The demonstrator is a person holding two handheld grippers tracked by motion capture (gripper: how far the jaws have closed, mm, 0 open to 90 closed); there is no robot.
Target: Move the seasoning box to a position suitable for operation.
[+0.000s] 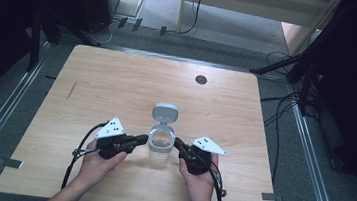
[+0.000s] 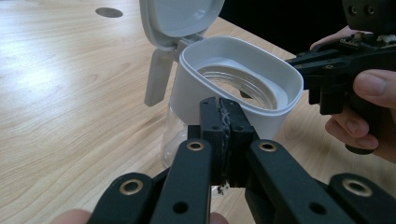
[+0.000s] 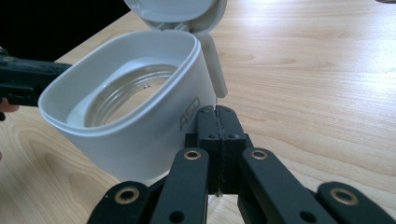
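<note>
My left gripper point(image 1: 143, 138), jaws clenched together on nothing, noses in from nine o'clock at the clear jar point(image 1: 161, 144), lid point(image 1: 165, 112) flipped open toward twelve. My right gripper point(image 1: 178, 142), likewise clenched empty, presses from three o'clock on the table point(image 1: 118, 84).

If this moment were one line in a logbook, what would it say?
scene: clear jar mid-table, white collar, lid flipped open | left gripper: shut, at jar's left | right gripper: shut, at jar's right | contact: cannot tell
</note>
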